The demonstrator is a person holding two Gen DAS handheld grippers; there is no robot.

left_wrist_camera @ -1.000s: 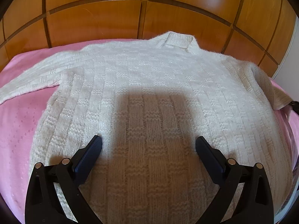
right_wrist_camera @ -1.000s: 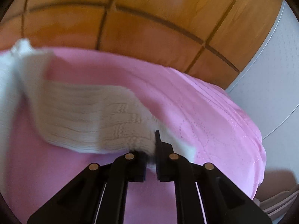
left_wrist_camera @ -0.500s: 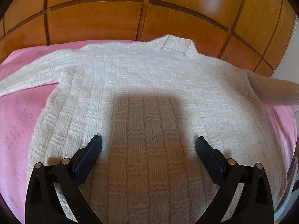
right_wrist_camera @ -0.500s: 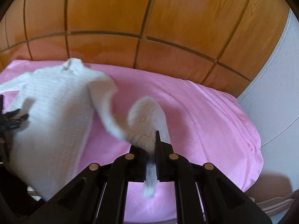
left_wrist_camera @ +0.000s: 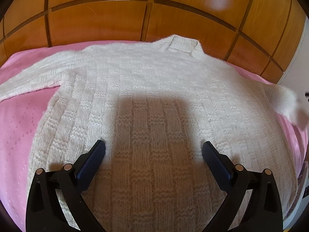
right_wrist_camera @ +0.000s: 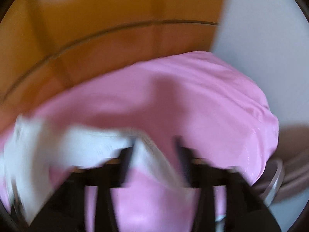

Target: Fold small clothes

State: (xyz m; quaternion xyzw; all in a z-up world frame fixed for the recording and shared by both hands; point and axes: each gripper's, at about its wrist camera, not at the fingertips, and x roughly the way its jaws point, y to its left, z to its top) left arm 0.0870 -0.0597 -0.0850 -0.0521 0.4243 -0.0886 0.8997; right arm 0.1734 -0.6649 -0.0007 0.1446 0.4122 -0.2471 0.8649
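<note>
1. Your left gripper (left_wrist_camera: 151,150) hangs over the lower body of the white knit sweater (left_wrist_camera: 154,89), jaws spread wide with nothing between them; its dark blue pads (left_wrist_camera: 91,161) sit just above the knit, and its shadow falls on the fabric straight ahead.
2. The sweater lies flat on the pink bedspread (left_wrist_camera: 17,119), collar at the far end from that gripper, against the wooden headboard (left_wrist_camera: 96,17).
3. One sleeve stretches out ahead and to the left of your left gripper across the pink cover.
4. The other sleeve (left_wrist_camera: 283,100) shows ahead and to the right, blurred, its end off the sweater's body.
5. Your right gripper (right_wrist_camera: 154,150) is opening; the view is badly smeared. The white sleeve (right_wrist_camera: 148,158) lies between the jaws, against the left finger, and you can see a gap to the right finger.
6. More white knit trails off to the left of that gripper; pink bedspread (right_wrist_camera: 202,100) fills the space ahead, with the headboard (right_wrist_camera: 115,5) beyond.
</note>
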